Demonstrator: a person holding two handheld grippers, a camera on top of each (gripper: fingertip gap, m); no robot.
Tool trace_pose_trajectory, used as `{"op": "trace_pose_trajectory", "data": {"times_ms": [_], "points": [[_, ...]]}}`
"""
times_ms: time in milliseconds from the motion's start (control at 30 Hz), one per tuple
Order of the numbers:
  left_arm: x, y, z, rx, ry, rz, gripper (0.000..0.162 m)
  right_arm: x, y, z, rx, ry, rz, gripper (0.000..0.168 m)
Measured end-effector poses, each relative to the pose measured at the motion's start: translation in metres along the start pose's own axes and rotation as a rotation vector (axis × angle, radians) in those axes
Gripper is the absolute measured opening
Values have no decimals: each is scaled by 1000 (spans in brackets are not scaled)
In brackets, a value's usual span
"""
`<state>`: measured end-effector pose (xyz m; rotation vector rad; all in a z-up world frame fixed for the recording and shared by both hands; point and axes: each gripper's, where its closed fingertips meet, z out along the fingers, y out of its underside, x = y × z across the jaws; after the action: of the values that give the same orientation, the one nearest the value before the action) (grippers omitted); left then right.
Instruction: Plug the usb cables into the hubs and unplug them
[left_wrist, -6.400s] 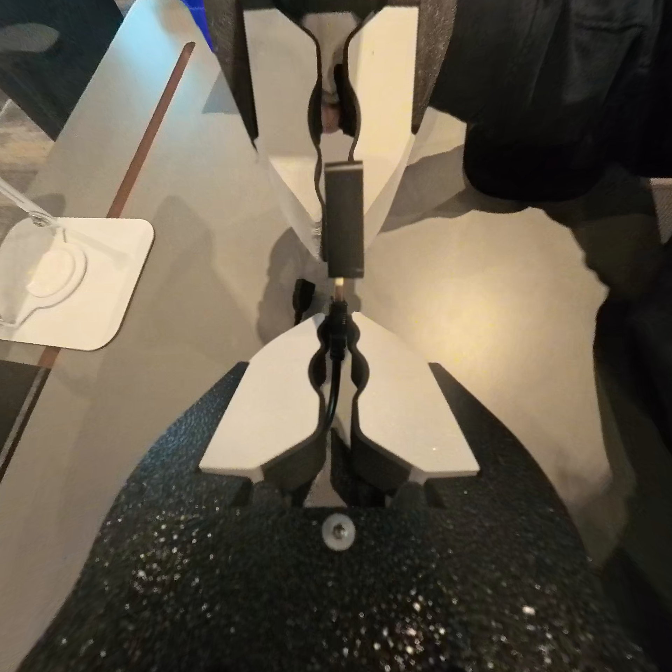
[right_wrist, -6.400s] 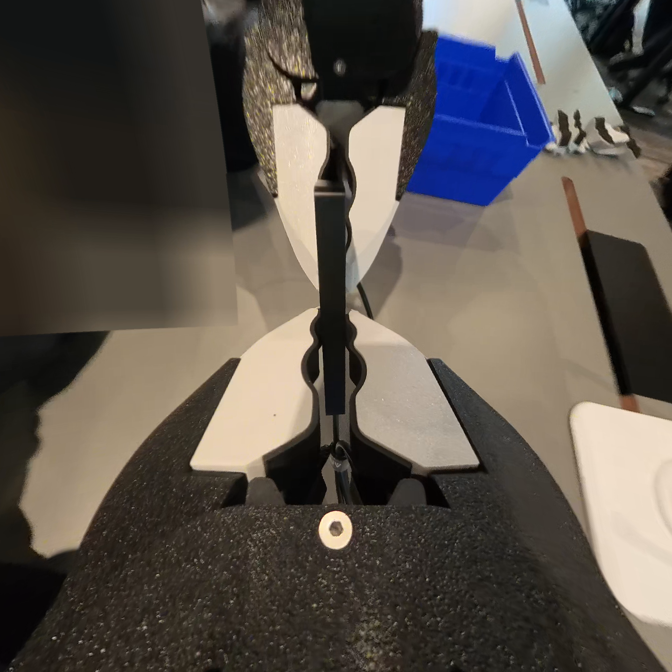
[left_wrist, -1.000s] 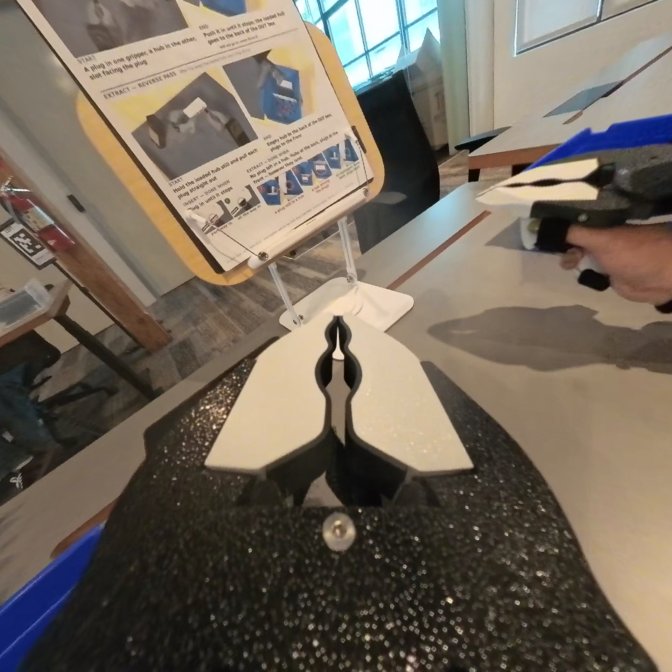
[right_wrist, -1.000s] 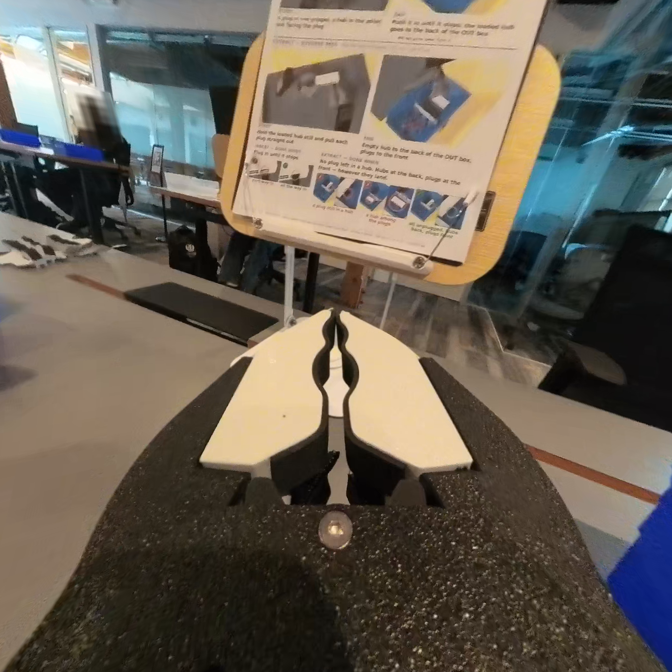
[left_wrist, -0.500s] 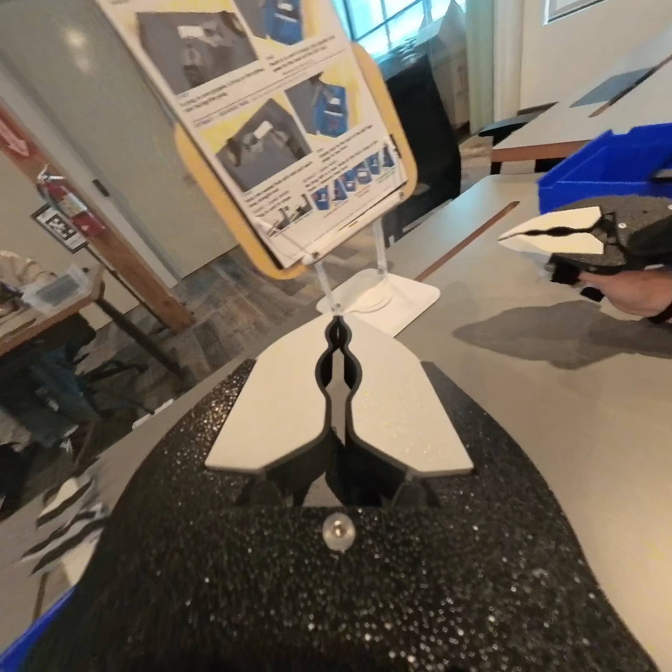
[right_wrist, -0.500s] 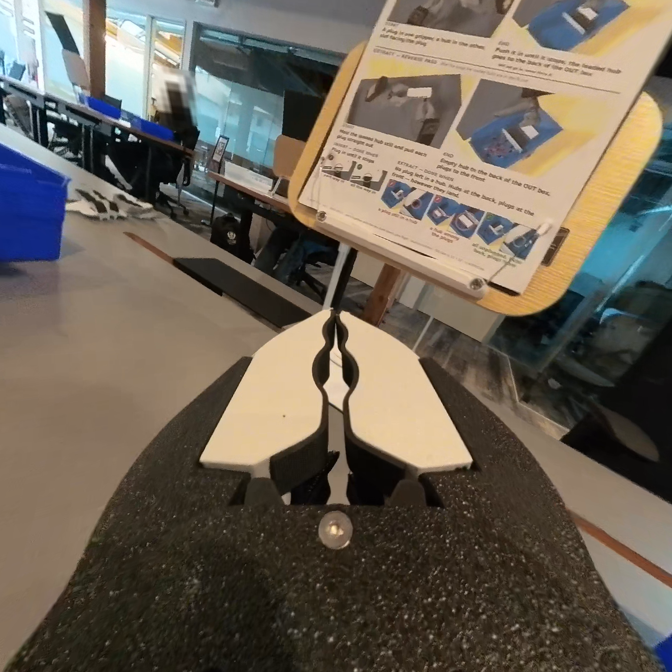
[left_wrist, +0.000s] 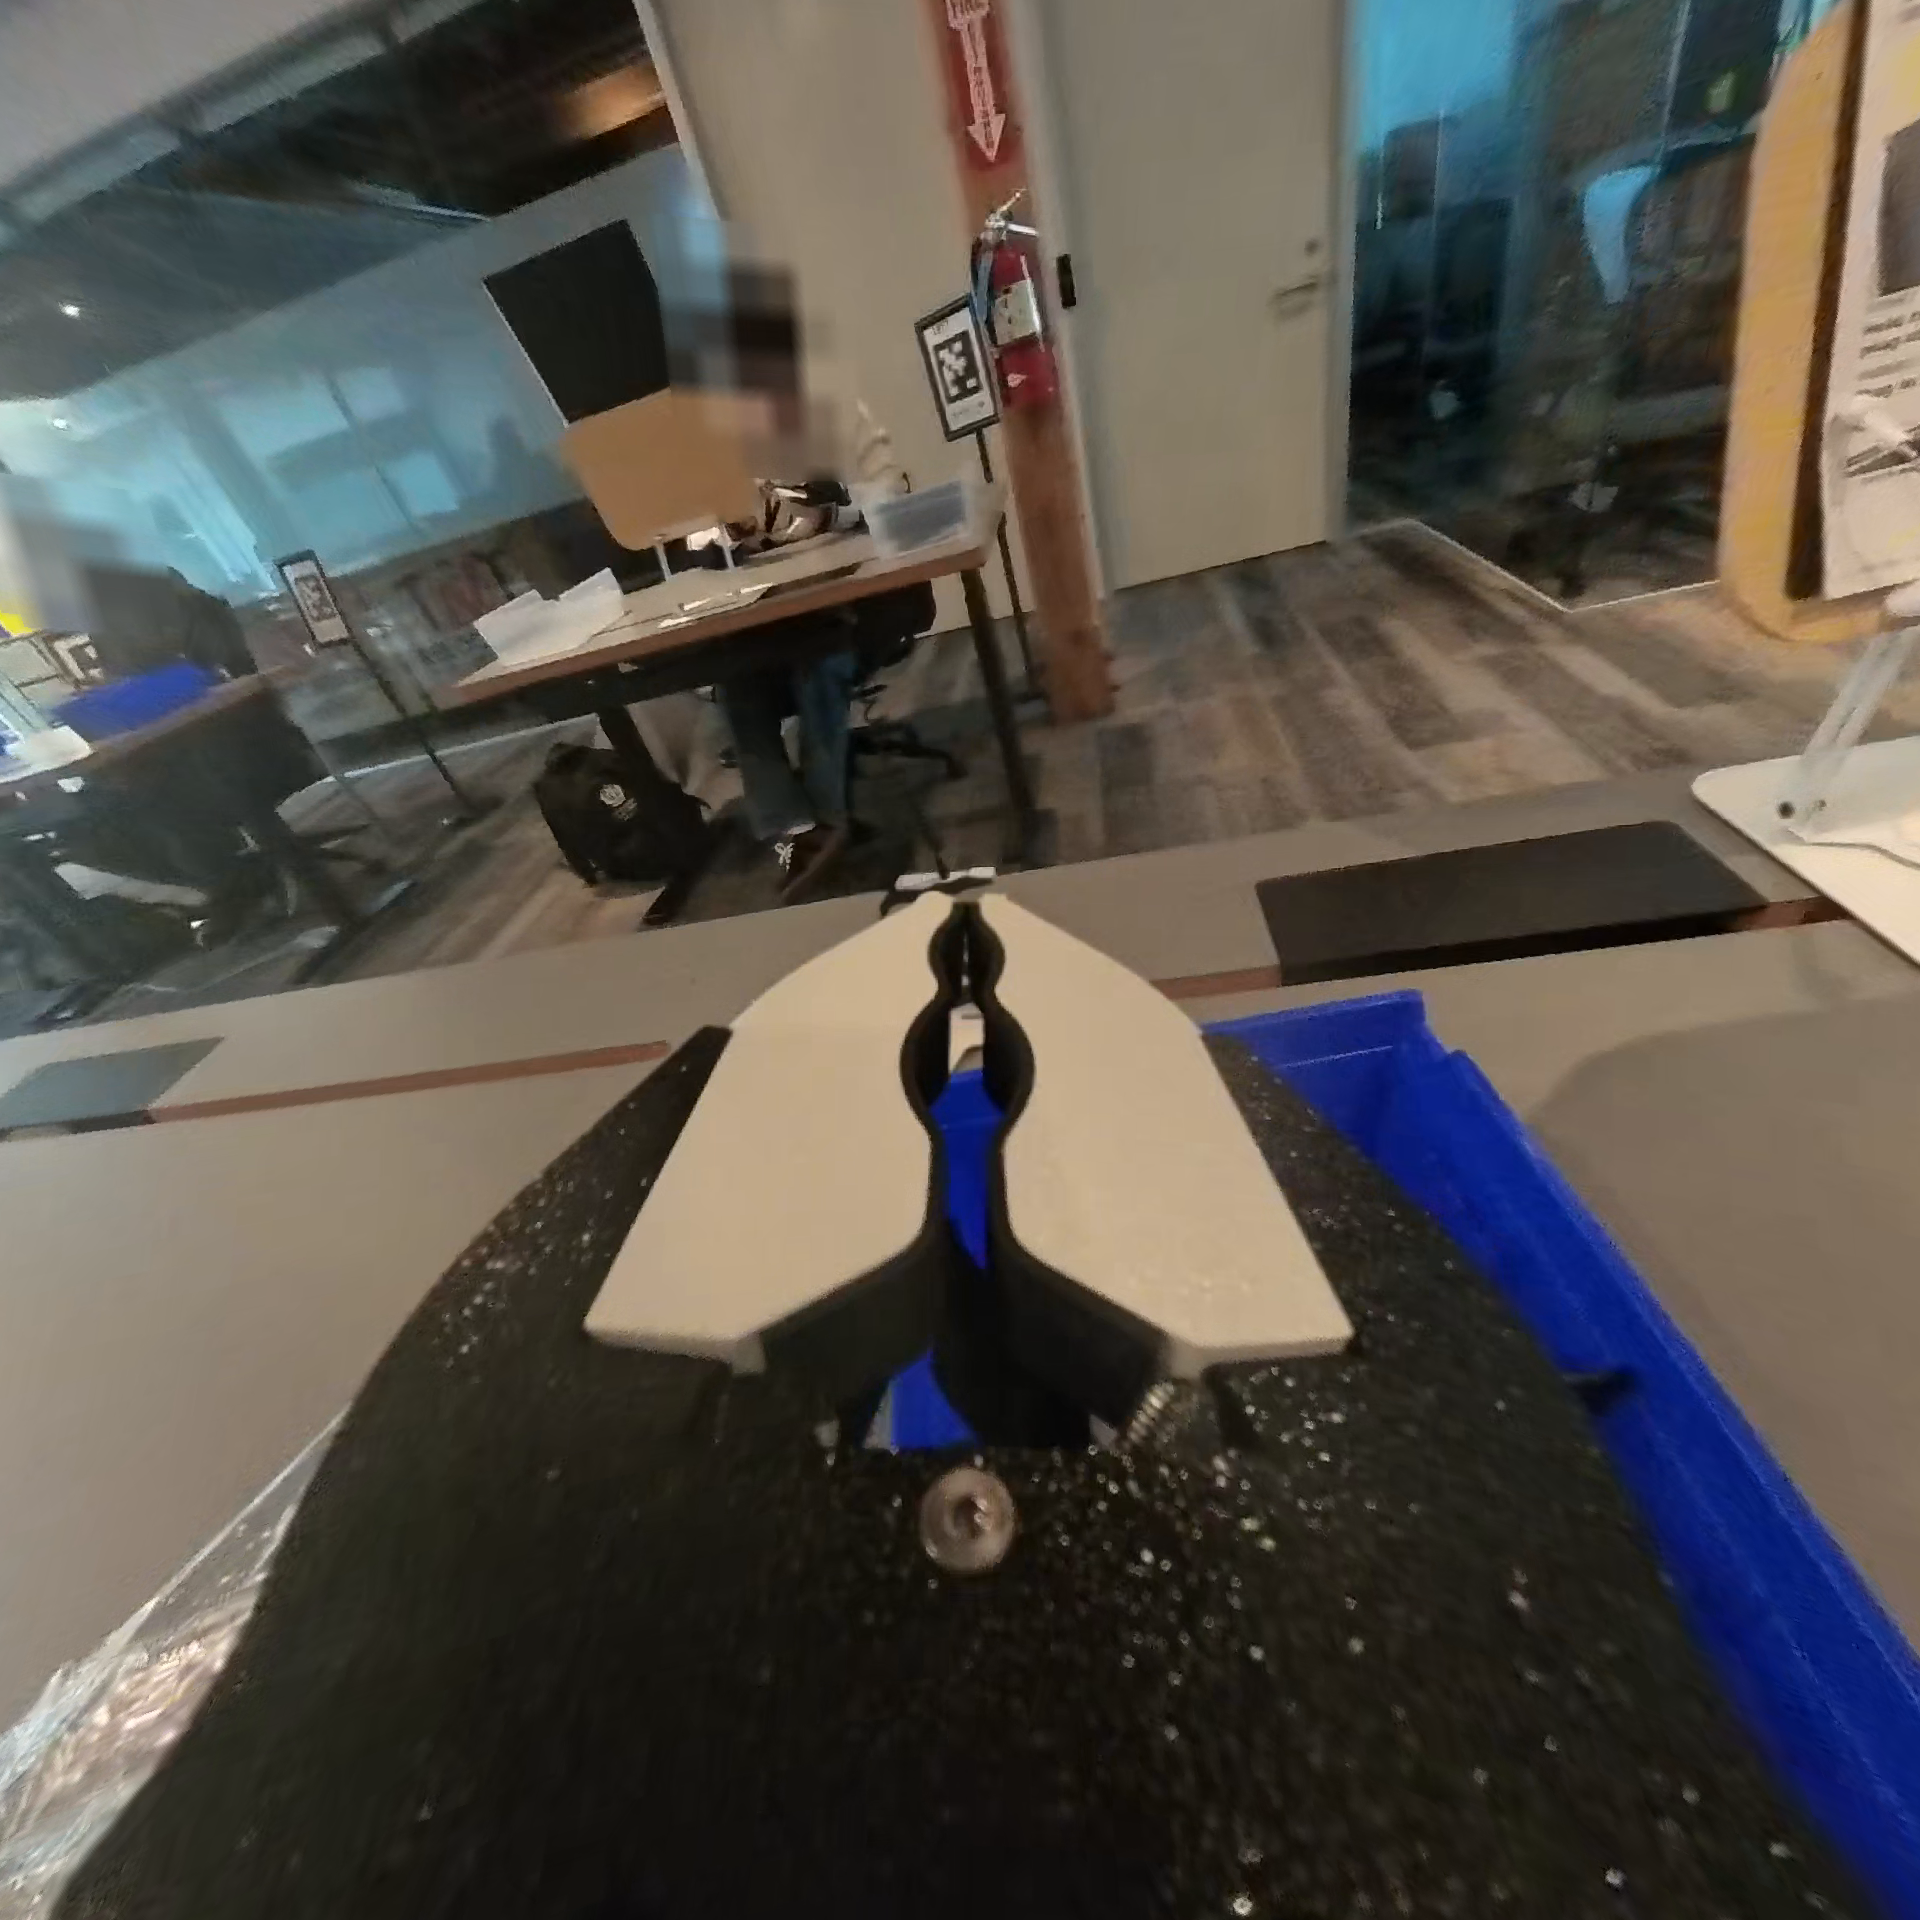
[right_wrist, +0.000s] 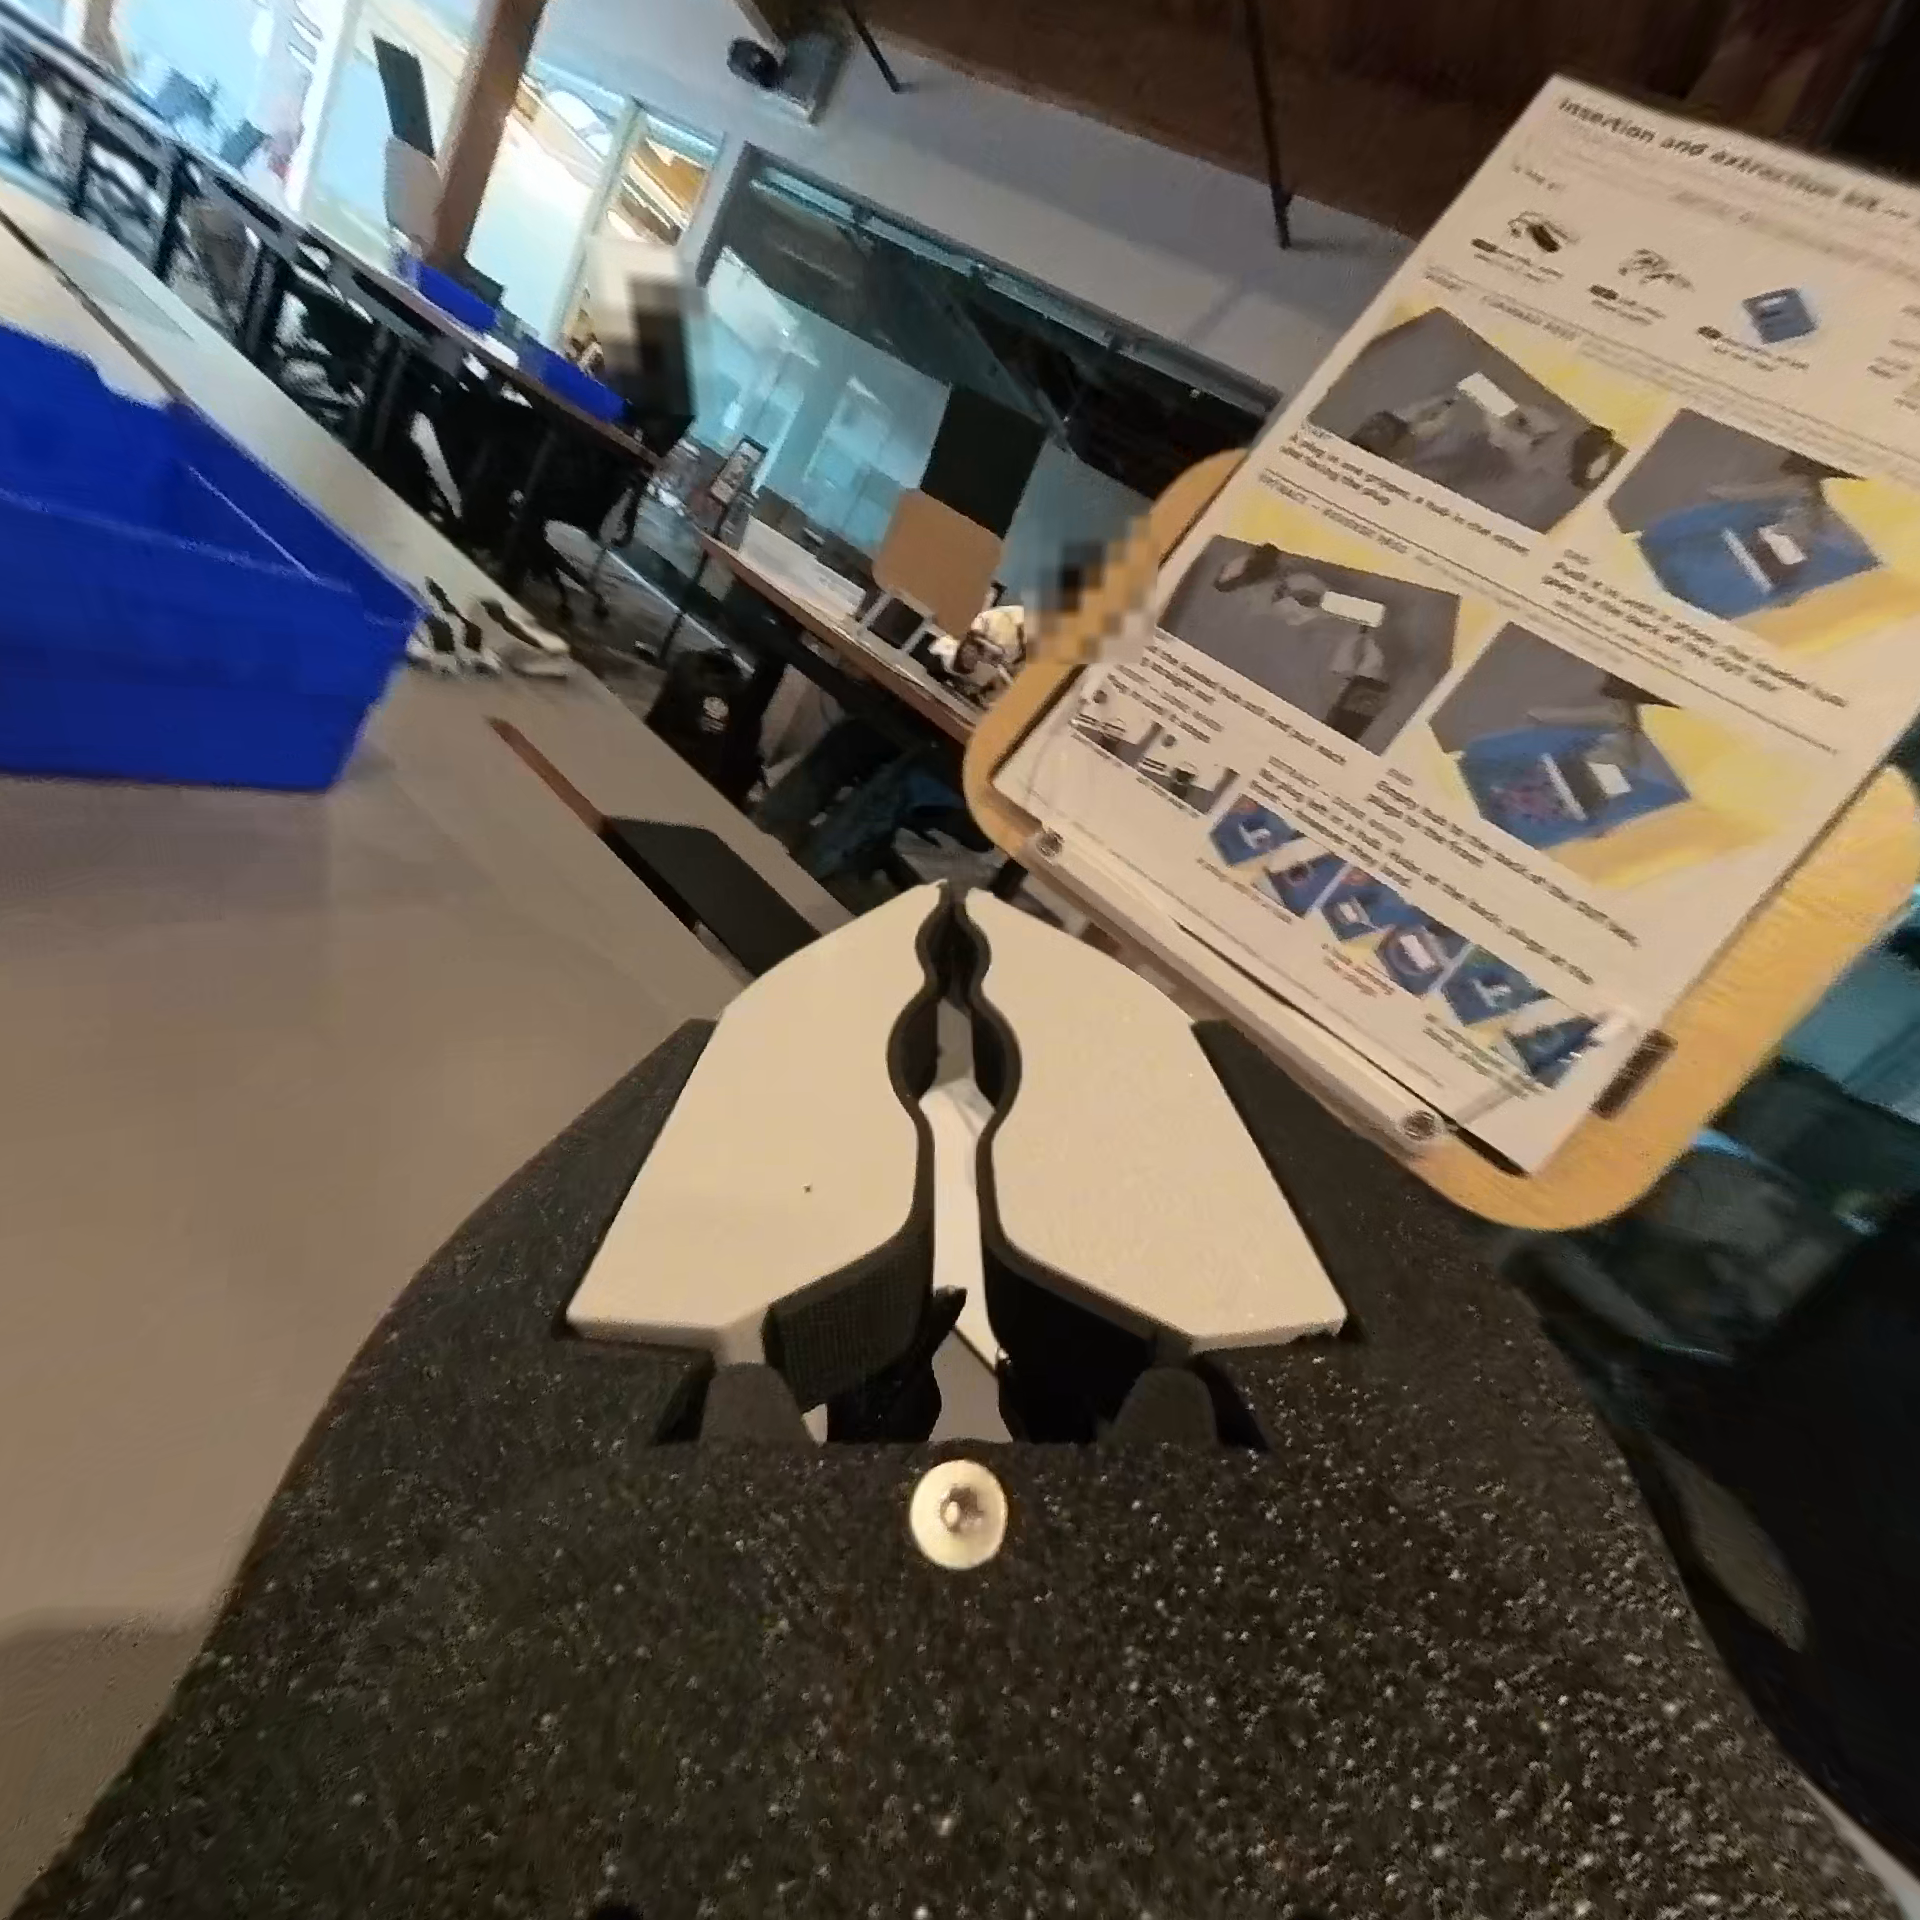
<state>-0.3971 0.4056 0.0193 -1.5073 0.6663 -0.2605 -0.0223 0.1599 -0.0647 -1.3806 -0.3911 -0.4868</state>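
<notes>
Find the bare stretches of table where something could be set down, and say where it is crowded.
Left view: bare grey table lies left of the left gripper, short of the brown strip. Its right side is crowded by the blue bin. Right view: open table between the bin and the right gripper; the sign crowds the right.

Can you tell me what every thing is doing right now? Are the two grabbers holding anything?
left gripper: fingers shut, holding nothing.
right gripper: fingers shut, holding nothing.
blue bin: on the grey table, under and to the right of the left gripper; its inside is hidden.
second blue bin: on the table, far left.
instruction board: up on its stand; looks tilted in the right wrist view.
black mat: lying flat on the table.
</notes>
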Motion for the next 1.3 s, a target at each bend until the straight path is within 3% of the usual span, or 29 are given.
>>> {"op": "trace_pose_trajectory", "data": {"times_ms": [233, 300, 367, 433, 533, 667, 833, 967, 1033, 1133, 1300], "points": [[11, -19, 10, -60, 123, 120, 0, -44, -40, 21, 5, -112, 219, 3], [13, -6, 11, -160, 154, 160, 15, -69, -49, 35, -37, -178, 336, 13], [10, 27, 4, -290, 166, 213, 31, -105, -58, 49, -109, -279, 458, 29], [3, 72, -9, -434, 164, 249, 48, -146, -65, 63, -203, -390, 569, 55], [-4, 136, -31, -626, 194, 186, 74, -202, -67, 83, -341, -495, 658, 83], [-4, 187, -58, -802, 267, 9, 83, -263, -70, 98, -552, -650, 735, 103], [-2, 211, -73, -906, 273, -54, 73, -296, -70, 107, -760, -707, 657, 88], [9, 221, -70, -948, 306, -67, 41, -318, -57, 101, -899, -746, 609, 68], [4, 222, -68, -959, 257, -28, 29, -326, -62, 99, -906, -789, 649, 46], [5, 222, -68, -981, 236, -10, 13, -317, -51, 103, -931, -730, 557, 29], [55, 208, -76, -986, 413, -83, 27, -281, -28, 101, -983, -653, 443, 18]]}}
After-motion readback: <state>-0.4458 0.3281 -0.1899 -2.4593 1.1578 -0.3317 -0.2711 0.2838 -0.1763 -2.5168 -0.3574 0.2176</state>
